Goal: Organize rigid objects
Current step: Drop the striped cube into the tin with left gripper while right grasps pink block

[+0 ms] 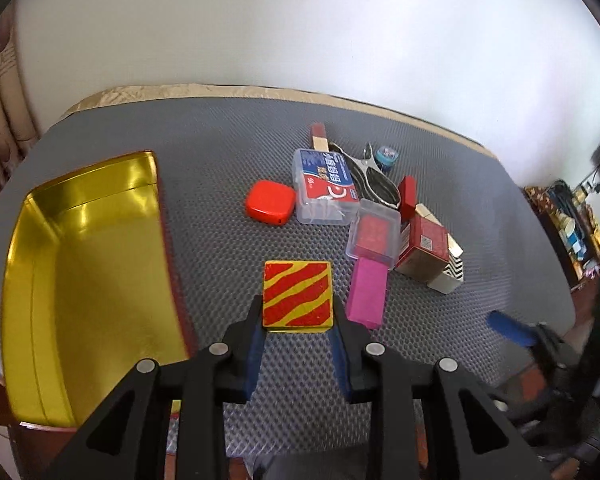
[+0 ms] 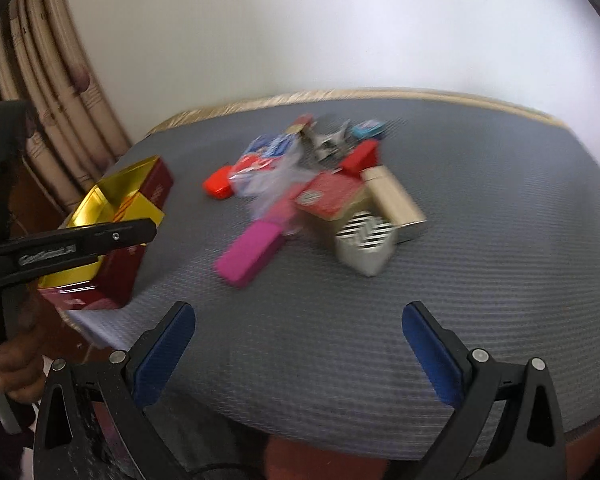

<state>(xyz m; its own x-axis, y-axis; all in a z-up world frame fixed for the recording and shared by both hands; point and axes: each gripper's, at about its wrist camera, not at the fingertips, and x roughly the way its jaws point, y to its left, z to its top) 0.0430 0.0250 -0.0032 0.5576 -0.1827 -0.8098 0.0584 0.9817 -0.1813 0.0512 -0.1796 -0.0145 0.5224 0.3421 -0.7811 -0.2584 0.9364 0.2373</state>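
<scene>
Red-and-yellow striped, the block (image 1: pixel 298 295) sits pinched between the blue pads of my left tool (image 1: pixel 298 330), held above the grey mat (image 1: pixel 220 184) of the counter. At nine o'clock from it lies the open gold tin (image 1: pixel 88 264), its inside bare. Toward one o'clock the other pieces cluster: a pink block (image 1: pixel 367 294) just beside my striped one, a clear case (image 1: pixel 375 237) touching the pink block's far end, a red carton (image 1: pixel 424 250), a zigzag-patterned box (image 1: pixel 450 276), a toothpick box (image 1: pixel 326 188) and a red rounded case (image 1: pixel 271 203). My right tool (image 2: pixel 299 354) hovers near the counter's front edge with its fingers (image 2: pixel 162 354) spread wide and nothing between them; its view is blurred.
</scene>
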